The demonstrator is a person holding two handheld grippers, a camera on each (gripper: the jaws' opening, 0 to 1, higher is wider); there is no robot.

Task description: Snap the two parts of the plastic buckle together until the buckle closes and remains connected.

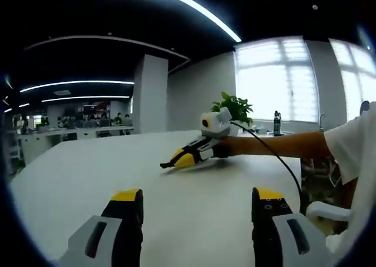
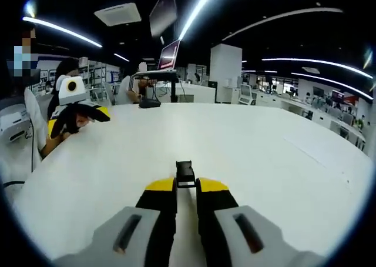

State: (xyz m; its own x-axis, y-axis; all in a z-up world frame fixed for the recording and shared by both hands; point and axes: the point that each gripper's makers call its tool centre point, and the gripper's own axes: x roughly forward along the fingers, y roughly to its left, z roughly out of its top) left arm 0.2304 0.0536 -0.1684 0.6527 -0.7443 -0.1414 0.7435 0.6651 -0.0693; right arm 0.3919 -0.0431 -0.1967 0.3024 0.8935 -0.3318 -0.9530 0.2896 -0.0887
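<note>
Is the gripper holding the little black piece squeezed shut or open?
Shut. The right gripper has its yellow-tipped jaws nearly together, pinching the small black plastic buckle piece above the white table.

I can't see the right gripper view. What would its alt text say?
The right gripper, its yellow-tipped jaws nearly closed, pinches a small black buckle piece over a white table. The left gripper is at the left, in a person's hand.

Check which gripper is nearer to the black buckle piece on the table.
Right. The right gripper has its jaws closed on the black buckle piece at their tips. The left gripper is held open well off to the side, above the white table.
</note>
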